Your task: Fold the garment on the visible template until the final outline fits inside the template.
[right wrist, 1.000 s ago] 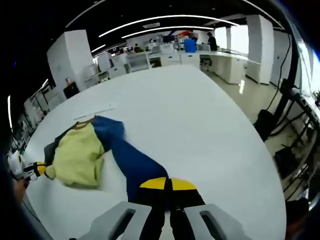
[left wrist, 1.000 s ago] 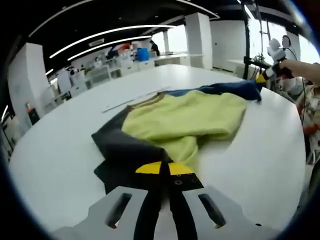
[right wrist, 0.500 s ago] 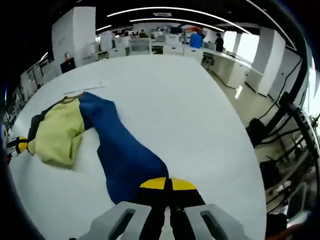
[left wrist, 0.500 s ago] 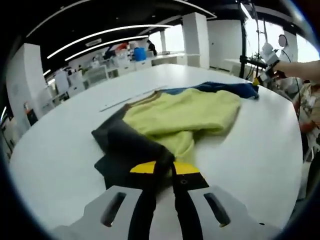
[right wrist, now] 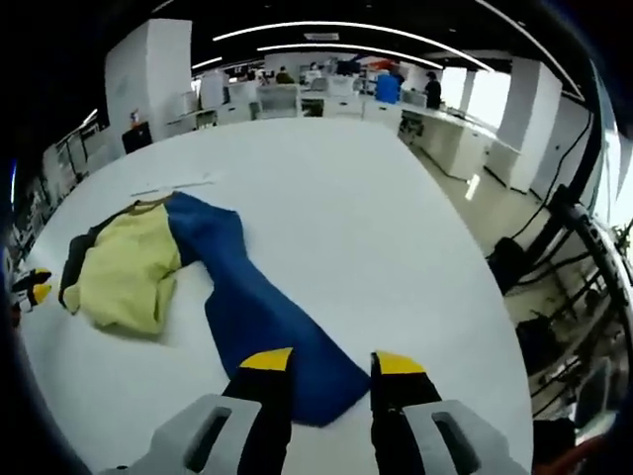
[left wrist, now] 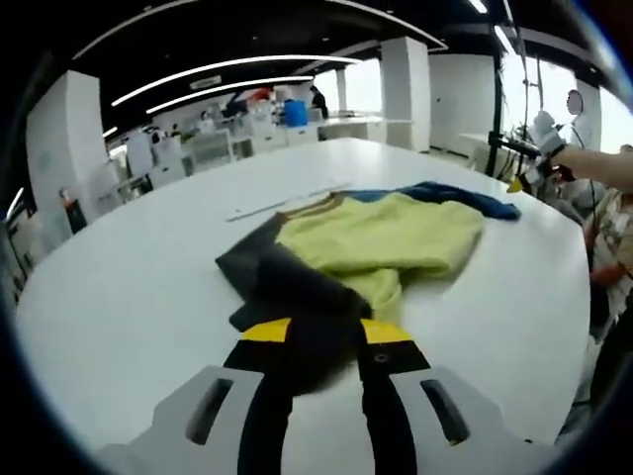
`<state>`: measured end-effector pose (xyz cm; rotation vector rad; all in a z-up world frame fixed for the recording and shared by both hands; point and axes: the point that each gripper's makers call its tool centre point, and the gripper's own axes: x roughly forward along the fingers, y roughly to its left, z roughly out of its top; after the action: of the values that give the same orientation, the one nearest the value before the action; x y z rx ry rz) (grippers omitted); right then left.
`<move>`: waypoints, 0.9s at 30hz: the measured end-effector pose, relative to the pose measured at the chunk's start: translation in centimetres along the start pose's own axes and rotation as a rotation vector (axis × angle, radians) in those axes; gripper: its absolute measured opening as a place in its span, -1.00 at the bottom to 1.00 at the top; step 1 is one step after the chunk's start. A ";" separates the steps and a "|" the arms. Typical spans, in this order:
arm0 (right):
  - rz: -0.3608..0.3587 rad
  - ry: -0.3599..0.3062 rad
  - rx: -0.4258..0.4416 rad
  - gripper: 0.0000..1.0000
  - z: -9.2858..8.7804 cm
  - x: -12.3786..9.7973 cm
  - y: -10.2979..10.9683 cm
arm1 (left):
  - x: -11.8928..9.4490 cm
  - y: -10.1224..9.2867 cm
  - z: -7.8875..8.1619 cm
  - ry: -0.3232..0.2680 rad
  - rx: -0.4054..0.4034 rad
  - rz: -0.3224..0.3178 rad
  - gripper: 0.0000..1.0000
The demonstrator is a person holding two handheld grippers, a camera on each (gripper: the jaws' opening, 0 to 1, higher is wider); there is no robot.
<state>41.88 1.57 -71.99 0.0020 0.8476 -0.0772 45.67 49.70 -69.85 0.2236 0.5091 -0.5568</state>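
Observation:
The garment lies on the white table (left wrist: pixel 119 297). It has a yellow-green body (left wrist: pixel 386 233), a dark sleeve (left wrist: pixel 287 287) and a blue sleeve (left wrist: pixel 465 198). My left gripper (left wrist: pixel 326 333) is open, and the dark sleeve's end lies slack between its yellow-tipped jaws. My right gripper (right wrist: pixel 331 363) is open over the end of the blue sleeve (right wrist: pixel 267 317), which lies stretched flat towards it. The yellow-green body (right wrist: pixel 124 272) sits beyond. The left gripper (right wrist: pixel 35 287) appears at the far left edge, and the right gripper (left wrist: pixel 516 183) at the table's far right. A pale strip (left wrist: pixel 287 201) lies beyond the collar.
A person's arm (left wrist: pixel 603 168) reaches in from the right. Off the table's edge stand a black stand and cables (right wrist: pixel 564 247) on the floor. Desks, pillars and shelves fill the room behind. Bare table (right wrist: pixel 346 198) stretches beyond the garment.
Both grippers were shut on the sleeves and have opened. The blue sleeve dropped flat on the table; the dark sleeve end now lies loose between the left jaws.

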 end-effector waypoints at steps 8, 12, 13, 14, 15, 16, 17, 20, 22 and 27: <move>-0.009 0.016 0.029 -0.48 -1.6 0.4 0.3 | -0.3 2.5 -1.6 0.046 -0.017 0.076 -0.59; -0.023 0.025 0.042 -0.43 -2.2 0.5 0.0 | -0.1 3.7 -2.9 0.081 -0.033 0.115 -0.59; -0.024 0.029 0.044 -0.41 -2.4 0.5 0.0 | -0.1 3.9 -3.1 0.085 -0.036 0.120 -0.59; -0.027 0.032 0.048 -0.41 -2.6 0.5 -0.1 | 0.1 4.3 -3.5 0.093 -0.045 0.133 -0.59; -0.027 0.037 0.047 -0.40 -2.7 0.5 -0.1 | 0.1 4.6 -3.8 0.100 -0.051 0.141 -0.60; -0.026 0.039 0.047 -0.40 -2.8 0.5 -0.1 | 0.2 4.7 -4.2 0.110 -0.059 0.141 -0.60; -0.023 0.043 0.049 -0.41 -3.0 0.6 -0.1 | 0.3 4.8 -4.5 0.116 -0.067 0.144 -0.60; -0.019 0.049 0.060 -0.42 -3.5 0.8 0.0 | 0.6 5.1 -5.3 0.131 -0.093 0.152 -0.58; -0.025 0.060 0.071 -0.44 -3.9 1.1 -0.1 | 0.8 5.2 -5.8 0.133 -0.121 0.152 -0.58; -0.026 0.066 0.105 -0.47 -4.4 1.4 0.0 | 1.3 5.1 -6.5 0.136 -0.176 0.147 -0.61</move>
<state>39.49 1.67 -75.91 0.0929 0.9085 -0.1464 46.83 55.51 -75.68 0.1302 0.6645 -0.3521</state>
